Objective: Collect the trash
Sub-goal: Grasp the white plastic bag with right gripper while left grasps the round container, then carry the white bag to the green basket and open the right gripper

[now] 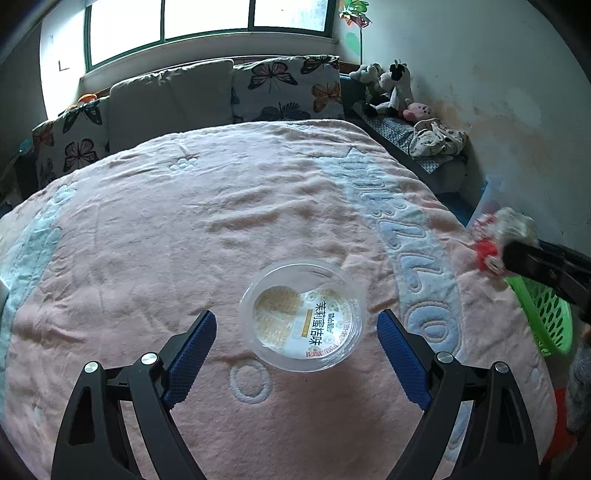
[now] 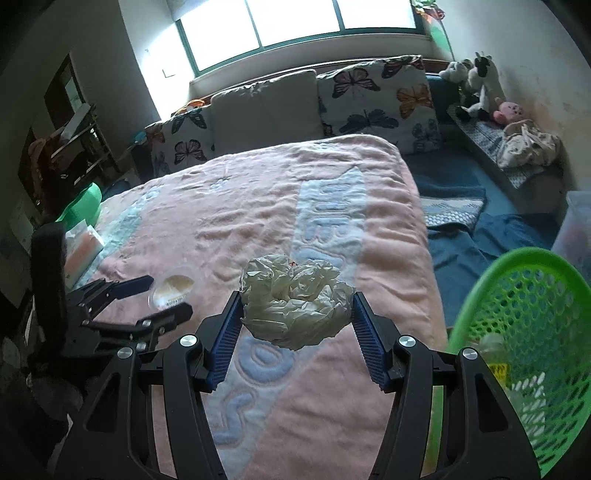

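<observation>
A: Nearest us, our left gripper (image 1: 297,325) stands spread, nothing pinched; the plastic cup (image 1: 302,315) lies between its fingers on the pink blanket (image 1: 184,229).

B: Only our right view shows the right gripper (image 2: 295,306) clenched on the crumpled wrapper (image 2: 295,302), green basket (image 2: 524,332) near right.

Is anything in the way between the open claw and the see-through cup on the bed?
Nothing visible. The left gripper has its jaws open on either side of the clear cup, which lies on the pink blanket, with only bare blanket between them.

Daylight floods in from the blown-out window (image 1: 207,14), leaving the room dim. Fisheye bending darkens the corners, and the green basket (image 2: 517,332) is motion-blurred.
</observation>
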The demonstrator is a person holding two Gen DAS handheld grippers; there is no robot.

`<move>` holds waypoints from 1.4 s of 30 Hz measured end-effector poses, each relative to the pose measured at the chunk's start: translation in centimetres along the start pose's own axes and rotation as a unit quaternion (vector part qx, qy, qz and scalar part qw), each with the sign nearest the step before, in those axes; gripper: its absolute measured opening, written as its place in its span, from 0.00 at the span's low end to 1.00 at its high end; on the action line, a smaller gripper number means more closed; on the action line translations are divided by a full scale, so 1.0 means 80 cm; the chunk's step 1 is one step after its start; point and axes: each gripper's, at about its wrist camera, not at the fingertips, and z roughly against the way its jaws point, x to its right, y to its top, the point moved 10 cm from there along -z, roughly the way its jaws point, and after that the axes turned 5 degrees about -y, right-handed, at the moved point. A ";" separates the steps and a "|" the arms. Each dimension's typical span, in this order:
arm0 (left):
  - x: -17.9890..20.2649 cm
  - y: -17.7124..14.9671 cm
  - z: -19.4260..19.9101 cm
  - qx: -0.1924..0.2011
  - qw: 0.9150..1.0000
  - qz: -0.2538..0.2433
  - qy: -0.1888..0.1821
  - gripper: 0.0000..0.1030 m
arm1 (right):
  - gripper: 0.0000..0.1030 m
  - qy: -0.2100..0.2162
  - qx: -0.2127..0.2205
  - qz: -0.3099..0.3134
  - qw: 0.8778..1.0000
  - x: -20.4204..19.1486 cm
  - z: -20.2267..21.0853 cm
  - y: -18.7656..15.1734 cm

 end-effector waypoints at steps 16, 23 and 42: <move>0.021 0.001 0.014 0.016 1.000 0.005 -0.006 0.63 | 0.58 -0.044 0.021 0.009 0.999 0.021 0.058 -0.033; 0.056 0.002 0.048 0.036 0.999 -0.002 -0.023 0.63 | 0.58 -0.055 0.024 -0.010 0.998 0.045 0.080 -0.049; 0.199 0.006 0.098 0.064 0.992 -0.075 -0.080 0.63 | 0.59 -0.108 0.032 -0.060 0.992 0.140 0.143 -0.096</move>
